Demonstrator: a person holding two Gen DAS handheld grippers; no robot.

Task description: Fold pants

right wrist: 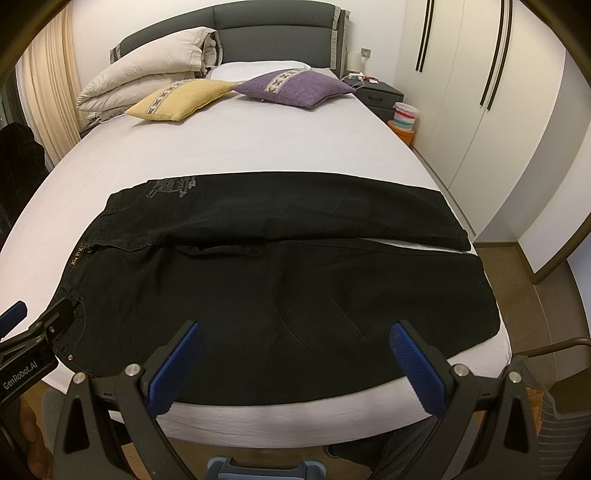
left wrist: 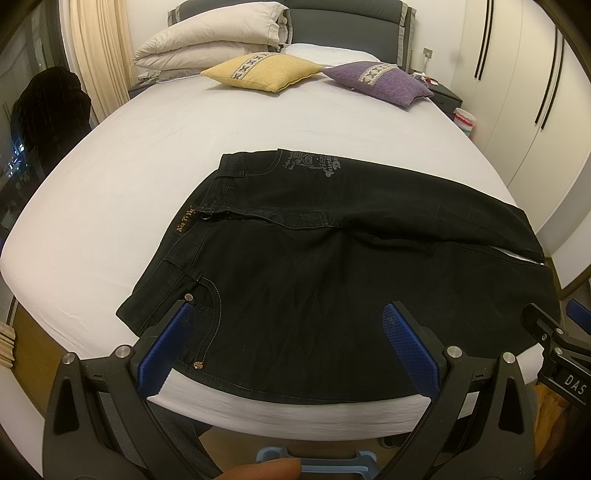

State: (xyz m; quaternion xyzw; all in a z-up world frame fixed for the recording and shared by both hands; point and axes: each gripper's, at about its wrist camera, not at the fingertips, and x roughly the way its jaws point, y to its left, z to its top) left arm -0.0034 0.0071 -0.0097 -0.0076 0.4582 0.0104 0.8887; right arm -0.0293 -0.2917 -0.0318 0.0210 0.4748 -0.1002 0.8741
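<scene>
Both grippers hang spread wide with nothing between their blue pads, the left gripper (left wrist: 288, 314) over the waist pocket, the right gripper (right wrist: 295, 332) over the near leg. Black jeans (left wrist: 314, 258) lie flat across the foot of the white bed (left wrist: 155, 155), waistband toward nine o'clock, hems toward three. Toward twelve o'clock sit a yellow cushion (left wrist: 264, 70), a purple cushion (left wrist: 380, 81) and a folded duvet (left wrist: 214, 37).

Count, both views:
- pants (left wrist: 332, 266): 1, black
- bed (left wrist: 110, 177): 1
- cushions: 2, one yellow cushion (left wrist: 264, 72), one purple cushion (left wrist: 380, 81)
- folded duvet (left wrist: 210, 37): 1
- headboard (right wrist: 273, 33): 1
- grippers: 2, left gripper (left wrist: 288, 314), right gripper (right wrist: 295, 334)
- striped bin (right wrist: 405, 118): 1
- nightstand (right wrist: 376, 90): 1
</scene>
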